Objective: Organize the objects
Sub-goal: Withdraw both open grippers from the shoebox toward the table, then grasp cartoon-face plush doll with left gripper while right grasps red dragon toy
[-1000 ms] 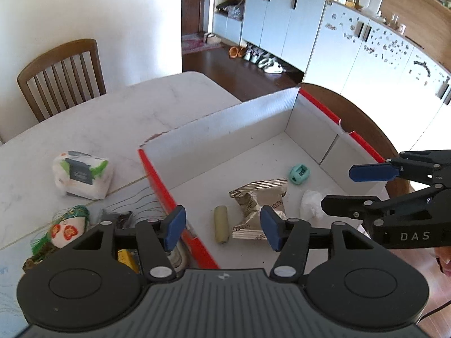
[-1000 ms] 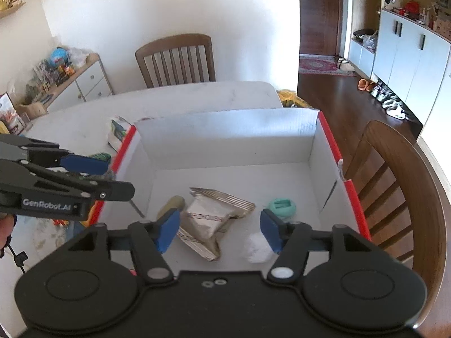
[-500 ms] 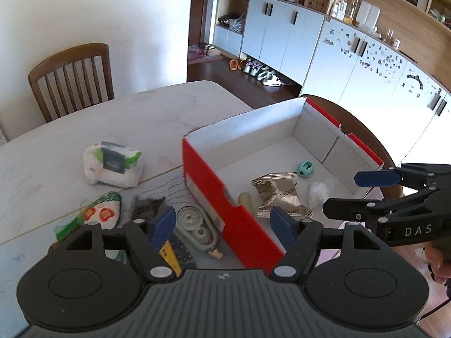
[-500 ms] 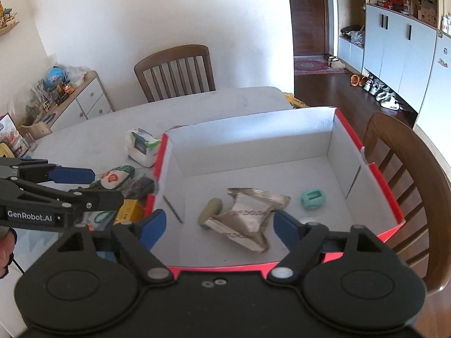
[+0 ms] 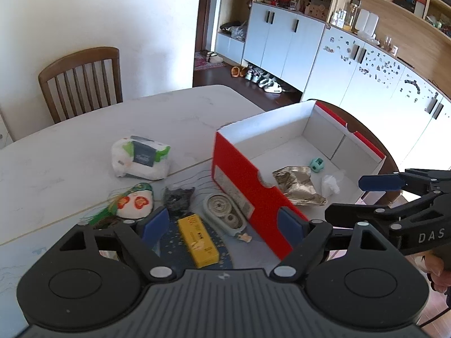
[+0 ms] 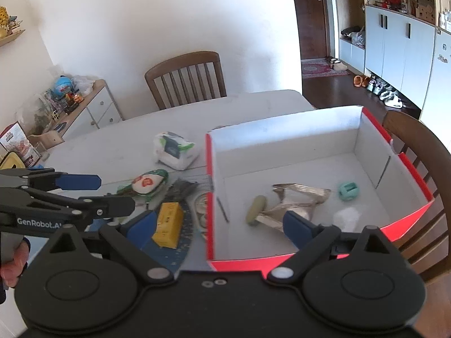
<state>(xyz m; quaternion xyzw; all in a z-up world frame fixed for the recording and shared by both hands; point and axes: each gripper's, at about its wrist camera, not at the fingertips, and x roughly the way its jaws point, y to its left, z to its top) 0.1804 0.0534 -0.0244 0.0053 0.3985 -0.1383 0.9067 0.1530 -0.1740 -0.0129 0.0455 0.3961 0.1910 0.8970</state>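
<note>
1. Change vs earlier frames: both grippers were low over the red box (image 5: 248, 194) interior; both views are now pulled back, so the box's outer red wall and the clutter beside it show.
2. Left gripper (image 5: 222, 225): jaws have just been opening, now spread wide, nothing between the pads. It hangs above the items just outside the box's long red wall.
3. Right gripper (image 6: 222, 225): jaws also just been opening, now wide apart, empty. It sits above the box's near corner.
4. Each gripper shows in the other's view, off to the side of the box, held by a hand (image 6: 12, 264).
5. Box: open top, white inside, at the table (image 5: 169, 112) edge next to a wooden chair (image 6: 422, 152). In the right wrist view its long axis runs left-right; in the left wrist view that axis runs away toward the upper right.
6. Inside the box: silver foil packet (image 6: 296, 200) near the middle, crumpled, long axis roughly along the box's length; olive cylinder (image 6: 256, 210) just beside it, toward the box's wall nearest the clutter, slightly tilted; teal small object (image 6: 348, 191) and white wad (image 6: 346, 217) toward the opposite end.
7. Outside the box, near its long red wall: tape dispenser (image 5: 225, 217) nearly touching the wall; yellow box (image 5: 198, 240) beside it, long axis angled toward the camera; black crumpled item (image 5: 177, 197); green-white snack bag (image 5: 132, 202); tissue pack (image 5: 141, 156) farther from the box.
8. Second chair (image 5: 81, 81) stands at the table's far side from the box.
</note>
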